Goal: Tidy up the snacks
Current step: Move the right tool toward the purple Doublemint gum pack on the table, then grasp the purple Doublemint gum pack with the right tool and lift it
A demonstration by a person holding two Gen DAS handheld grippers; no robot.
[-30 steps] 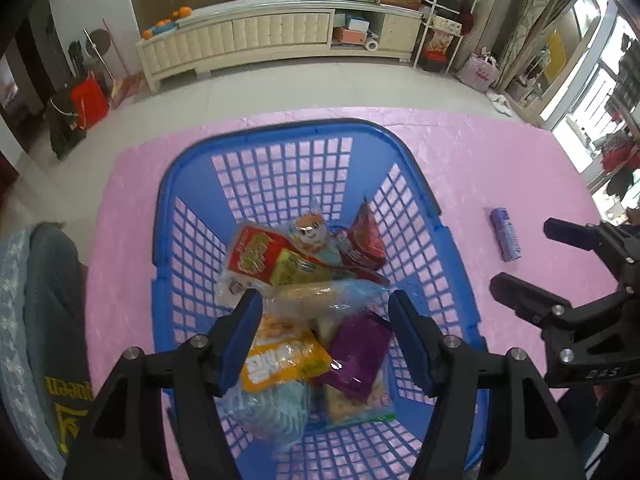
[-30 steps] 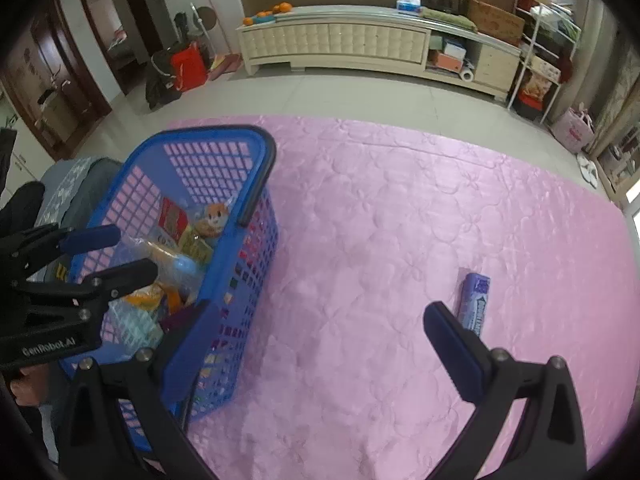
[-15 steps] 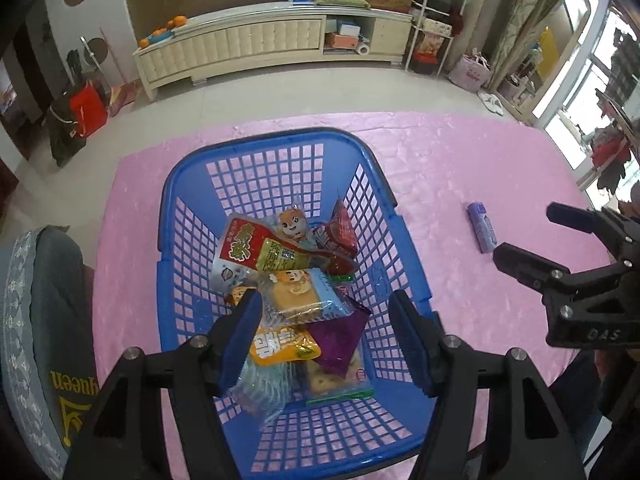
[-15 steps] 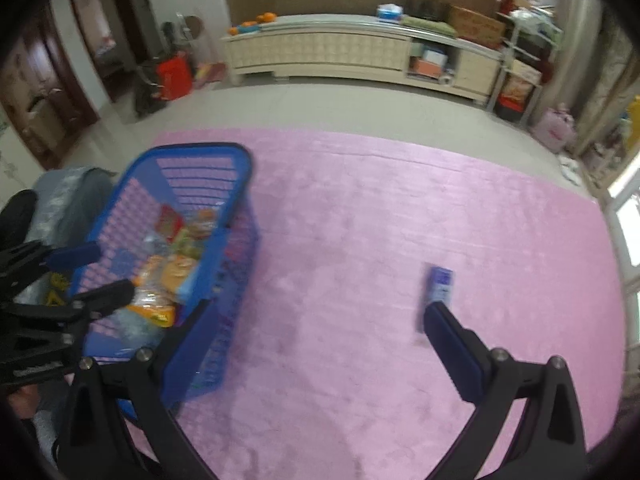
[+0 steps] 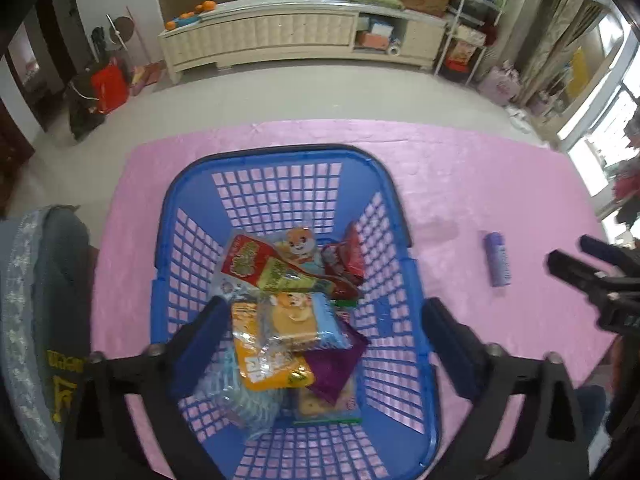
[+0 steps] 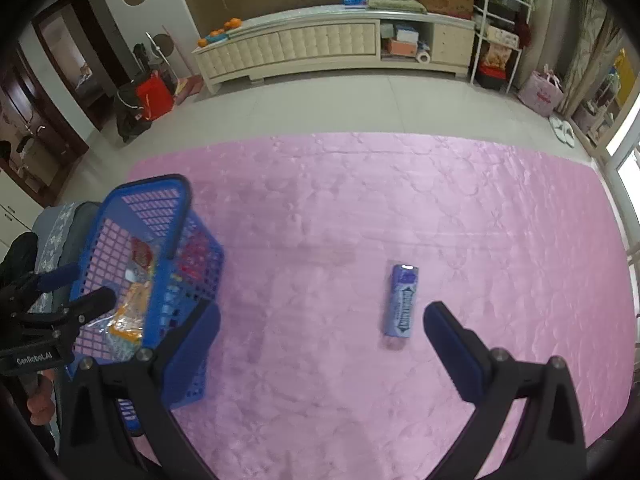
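Observation:
A blue plastic basket point(image 5: 276, 196) stands on the pink tablecloth and holds several snack packets point(image 5: 288, 320). My left gripper point(image 5: 320, 332) is open and empty above the basket. A purple gum pack point(image 6: 401, 300) lies on the cloth right of the basket; it also shows in the left wrist view point(image 5: 497, 259). My right gripper point(image 6: 320, 344) is open and empty just in front of the pack, which lies near its right finger. The basket point(image 6: 160, 216) shows at the left of the right wrist view.
The pink cloth point(image 6: 400, 200) covers the table. A grey chair back point(image 5: 44, 300) stands at the table's left edge. A cream cabinet point(image 6: 320, 48) lines the far wall beyond bare floor.
My left gripper has risen above the basket, so the packets look smaller. My right gripper has moved toward the gum pack, which now lies close to its fingers.

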